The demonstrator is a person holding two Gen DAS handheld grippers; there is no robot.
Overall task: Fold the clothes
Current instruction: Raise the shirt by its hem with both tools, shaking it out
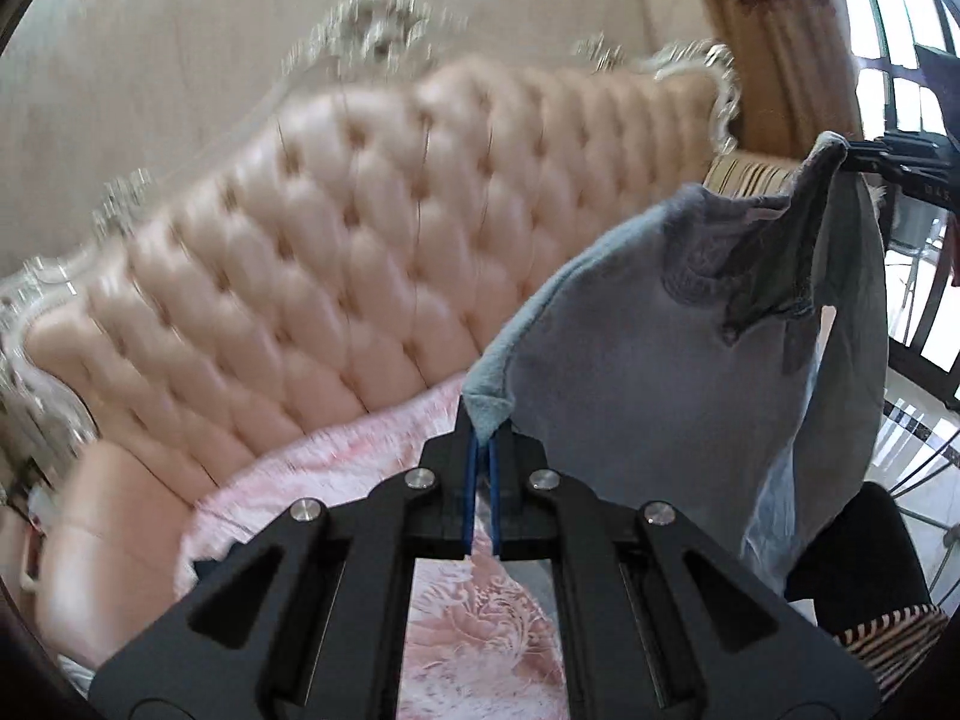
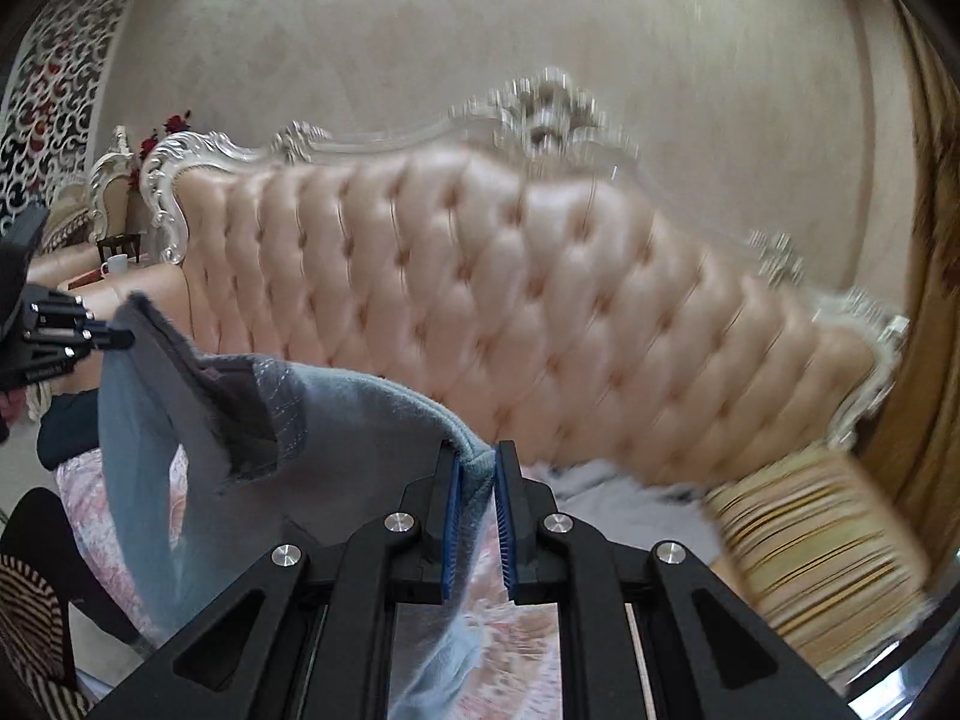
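Grey-blue fleece garment hangs in air above pink tufted sofa, stretched between both tools. You keep left gripper clamped on one top corner, right gripper clamped on other: spread grip lets cloth drop flat for folding.

Left tongs seen clamped on corner of grey-blue garment. Opposite corner pinched by right tongs at upper right. Garment held stretched between both, lower part hanging. Tufted pink sofa behind, blurred. Pink patterned blanket spread on seat. Striped cushion partly hidden behind garment.
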